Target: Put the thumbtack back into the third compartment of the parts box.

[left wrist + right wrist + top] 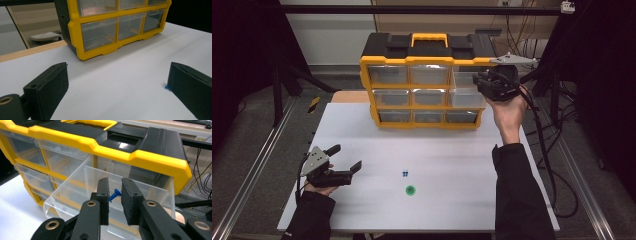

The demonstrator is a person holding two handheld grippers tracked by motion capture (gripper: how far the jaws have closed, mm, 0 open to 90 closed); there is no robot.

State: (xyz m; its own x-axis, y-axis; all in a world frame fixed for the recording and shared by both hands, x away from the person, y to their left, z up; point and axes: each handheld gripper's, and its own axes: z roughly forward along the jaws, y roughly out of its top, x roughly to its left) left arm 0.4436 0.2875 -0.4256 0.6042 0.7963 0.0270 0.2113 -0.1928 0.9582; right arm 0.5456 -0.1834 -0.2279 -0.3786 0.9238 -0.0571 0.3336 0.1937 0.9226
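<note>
- The right gripper (115,195) holds a blue pin (114,194) between its two black jaws, which are nearly together and pinch it near their tips.
- Behind and below those jaw tips sits an open clear drawer (75,192), pulled out of the top right slot of the yellow and black cabinet (155,162); the pin hangs over the drawer's inside, apart from its walls.
- In the high view the right gripper (486,81) is raised at the cabinet's (424,47) upper right front, with the hand (508,112) under it.
- The left gripper (346,157) lies low over the white table (452,160), well apart from the cabinet, its jaws spread wide with nothing between them.
- In the left gripper view, bare table (120,82) lies between the jaws, and the cabinet's (75,32) lower drawers stand ahead of the tips.
- Just beside the inner edge of that gripper's right jaw, a small blue piece (166,86) lies on the table, partly hidden by the jaw.
- Farther out on the table lies a green round marker (410,190), with a small blue object (405,174) near it.
</note>
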